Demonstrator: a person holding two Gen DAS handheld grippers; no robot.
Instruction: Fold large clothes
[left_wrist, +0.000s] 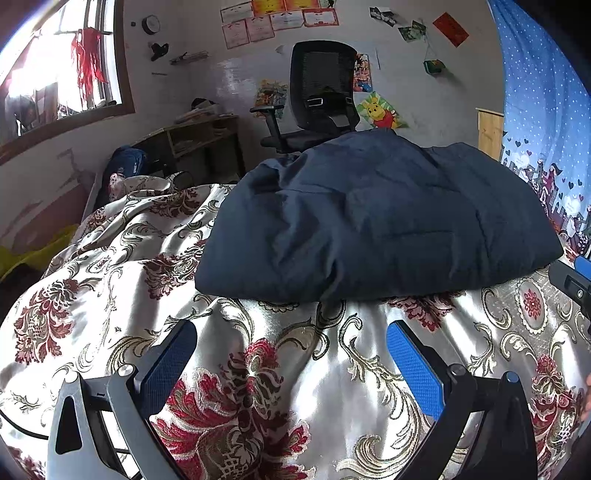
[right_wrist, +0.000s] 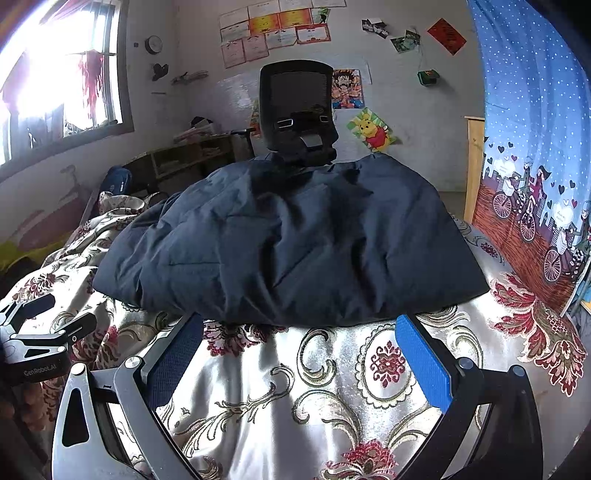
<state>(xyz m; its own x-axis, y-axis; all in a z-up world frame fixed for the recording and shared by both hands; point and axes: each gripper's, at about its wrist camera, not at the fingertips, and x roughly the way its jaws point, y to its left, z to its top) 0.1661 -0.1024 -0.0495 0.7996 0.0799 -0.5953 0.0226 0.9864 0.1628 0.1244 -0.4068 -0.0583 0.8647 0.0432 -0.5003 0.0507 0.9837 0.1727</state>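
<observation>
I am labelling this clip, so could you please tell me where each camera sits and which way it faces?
Left wrist: on the left gripper, low over the bedspread, facing the jacket and chair; its own open fingers show, with the other gripper's tip at the right edge.
Right wrist: on the right gripper, facing the jacket head-on; open fingers, and the left gripper at the left.
Shared: jacket, bedspread, chair, Pooh poster, curtain.
</observation>
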